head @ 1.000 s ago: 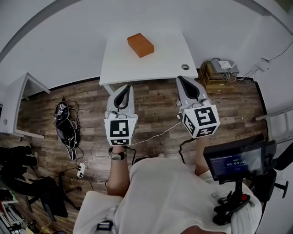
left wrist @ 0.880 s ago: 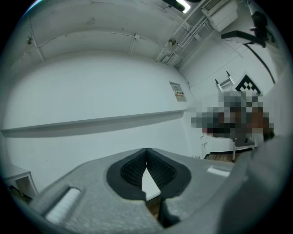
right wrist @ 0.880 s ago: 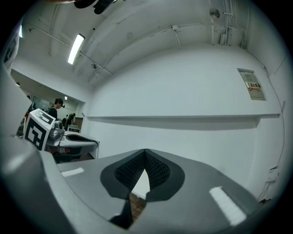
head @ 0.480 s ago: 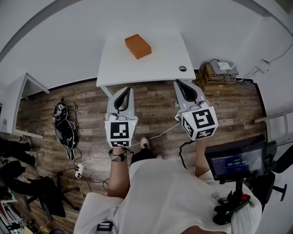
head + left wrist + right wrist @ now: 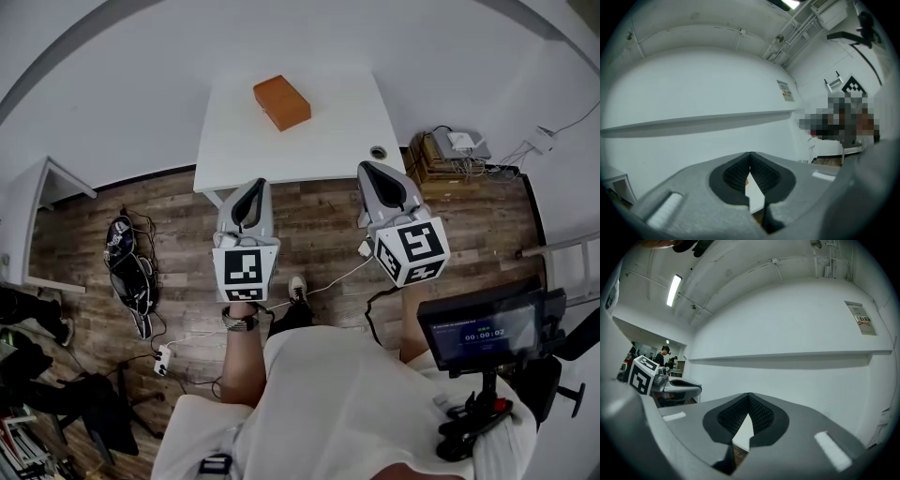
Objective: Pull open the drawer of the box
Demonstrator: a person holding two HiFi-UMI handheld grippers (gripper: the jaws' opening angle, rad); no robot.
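White surface in head view carries the orange box, well beyond left gripper and right gripper. Left gripper view: fingers press together, empty. Right gripper view: same. Box seems light, rigid; brace it, pinch the drawer front.

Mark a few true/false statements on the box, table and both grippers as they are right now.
1. The orange box sits on the white table. True.
2. The left gripper is shut on the box. False: it is shut on nothing and is well short of the box.
3. The right gripper is open. False: it is shut, with nothing held.
4. Neither gripper touches the box. True.
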